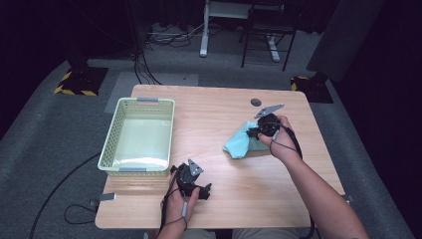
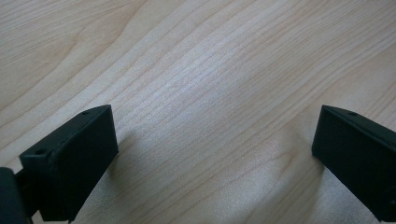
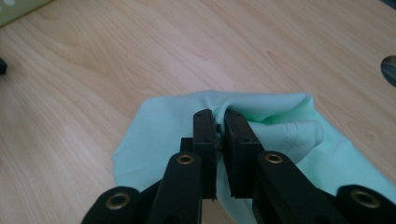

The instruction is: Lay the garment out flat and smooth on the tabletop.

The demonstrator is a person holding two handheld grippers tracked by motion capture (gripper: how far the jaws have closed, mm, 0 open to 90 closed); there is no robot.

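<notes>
Mint-green soft cloth [image 3: 168, 135] lies bunched near the wooden table's [image 1: 224, 199] right edge, a fold pinched by the right gripper [image 3: 219, 119]. The left gripper [image 2: 212, 154], jaws spread, rests at the front edge. So thin a pinch could slip free when lifted toward the pale green plastic basket [image 1: 112, 134].

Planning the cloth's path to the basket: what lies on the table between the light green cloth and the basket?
Nothing: in the high view the wooden table is bare between the cloth and the basket.

basket [image 1: 138, 133] on table [image 1: 219, 199] left; cloth [image 1: 241, 143] right of basket, near table middle.
</notes>
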